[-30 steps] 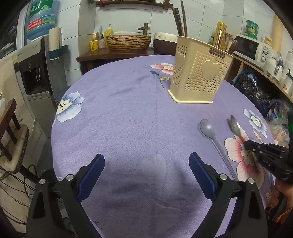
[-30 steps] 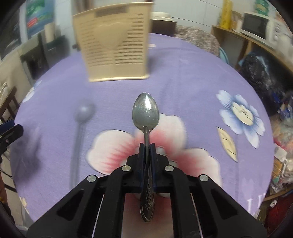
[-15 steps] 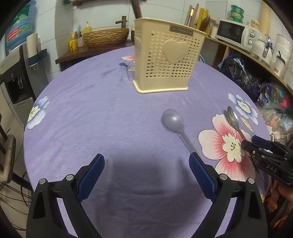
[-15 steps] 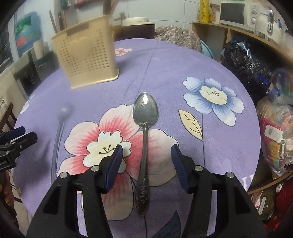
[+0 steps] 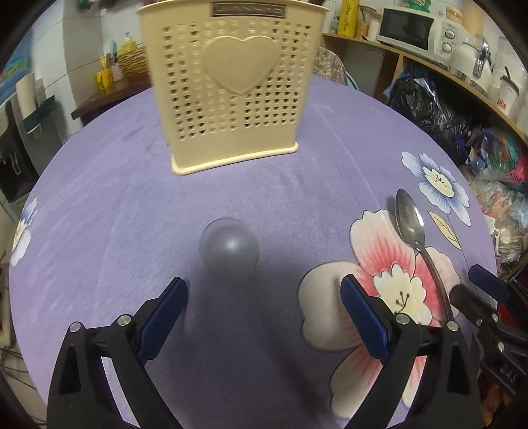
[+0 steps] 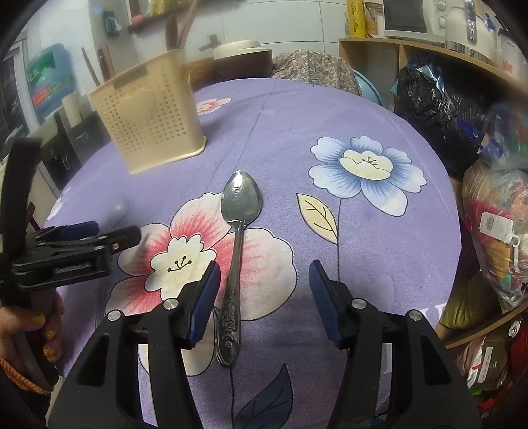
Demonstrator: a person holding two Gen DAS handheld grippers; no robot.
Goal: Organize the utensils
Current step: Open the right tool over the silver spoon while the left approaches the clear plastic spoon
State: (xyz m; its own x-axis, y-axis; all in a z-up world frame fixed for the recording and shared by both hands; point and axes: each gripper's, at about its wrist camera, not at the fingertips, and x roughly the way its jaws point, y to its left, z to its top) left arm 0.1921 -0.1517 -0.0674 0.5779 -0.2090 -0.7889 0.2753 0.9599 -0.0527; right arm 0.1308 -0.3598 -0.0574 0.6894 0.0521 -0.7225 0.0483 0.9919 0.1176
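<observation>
Wooden utensils [image 6: 180, 28] stand in cream holder [image 5: 227, 85].

Metal spoon [image 6: 242, 201] released on the table [image 6: 412, 237]

Right tongs [image 6: 262, 298], jaws just opened, straddle the handle untouching; left tongs [image 6: 109, 236] hover left; cream holder [image 6: 148, 122] stands beyond.

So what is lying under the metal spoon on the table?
The metal spoon lies flat on the purple tablecloth, across its printed pink flower. What is beneath the cloth cannot be seen.
</observation>
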